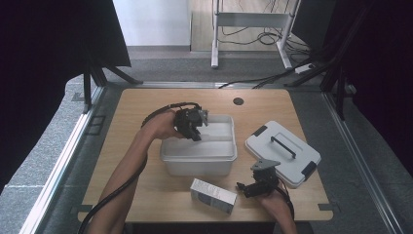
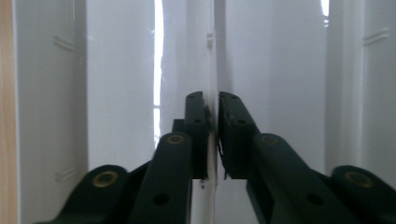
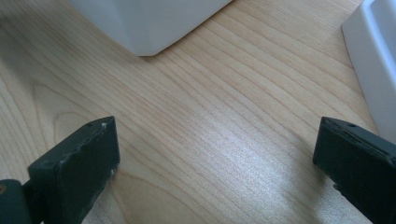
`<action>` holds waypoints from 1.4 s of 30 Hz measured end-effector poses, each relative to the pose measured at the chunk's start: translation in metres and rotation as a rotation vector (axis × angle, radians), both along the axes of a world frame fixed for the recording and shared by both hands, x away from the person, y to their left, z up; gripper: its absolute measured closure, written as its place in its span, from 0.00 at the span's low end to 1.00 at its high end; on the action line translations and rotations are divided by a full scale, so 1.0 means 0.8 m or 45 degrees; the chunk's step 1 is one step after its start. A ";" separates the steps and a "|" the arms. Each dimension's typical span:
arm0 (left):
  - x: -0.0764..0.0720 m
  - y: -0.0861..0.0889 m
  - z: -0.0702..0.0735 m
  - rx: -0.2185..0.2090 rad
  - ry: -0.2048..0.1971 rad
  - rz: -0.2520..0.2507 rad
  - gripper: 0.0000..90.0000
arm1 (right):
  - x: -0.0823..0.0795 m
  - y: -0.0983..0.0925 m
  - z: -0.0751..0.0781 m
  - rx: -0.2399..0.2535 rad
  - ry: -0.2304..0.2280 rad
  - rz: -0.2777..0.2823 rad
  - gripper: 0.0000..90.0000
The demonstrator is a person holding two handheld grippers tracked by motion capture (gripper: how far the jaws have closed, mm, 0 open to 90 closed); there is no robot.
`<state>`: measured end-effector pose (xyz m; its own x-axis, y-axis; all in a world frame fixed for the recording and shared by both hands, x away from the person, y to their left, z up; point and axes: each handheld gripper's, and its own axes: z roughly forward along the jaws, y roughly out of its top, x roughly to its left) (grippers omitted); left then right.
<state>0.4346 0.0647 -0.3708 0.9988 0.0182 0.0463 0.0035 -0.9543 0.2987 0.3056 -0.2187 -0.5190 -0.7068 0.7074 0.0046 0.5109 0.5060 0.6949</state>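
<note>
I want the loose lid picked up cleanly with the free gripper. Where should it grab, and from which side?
Grip the lid's dark handle bar from above. The lid lies flat on the table, so the raised bar across its top is probably the easiest part for the open right gripper to close around; the flat rim offers less purchase.

Translucent white bin [image 1: 198, 158] at centre; white lid [image 1: 282, 153] with black handle and clips at right. Pale wood-grain table [image 1: 146, 105]. Grey-and-white box [image 1: 213, 195] at lower centre. Both hand-held grippers, left [image 1: 195, 130] and right [image 1: 243, 187], are black.
</note>
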 end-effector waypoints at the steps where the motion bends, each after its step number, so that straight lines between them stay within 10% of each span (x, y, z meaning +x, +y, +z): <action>1: 0.000 -0.001 0.000 0.006 -0.001 -0.001 0.93 | 0.000 0.000 0.000 0.000 0.000 0.000 0.00; 26: 0.001 0.001 0.023 -0.034 -0.005 -0.002 0.99 | 0.000 0.000 0.000 0.001 0.001 -0.001 0.00; 42: 0.002 0.029 0.039 -0.064 -0.018 0.216 0.99 | 0.000 -0.001 0.000 0.004 -0.004 -0.003 0.02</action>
<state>0.4358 0.0881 -0.3396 0.9804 0.1891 0.0551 0.1587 -0.9242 0.3474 0.3055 -0.2194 -0.5187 -0.7051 0.7091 0.0044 0.5100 0.5028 0.6979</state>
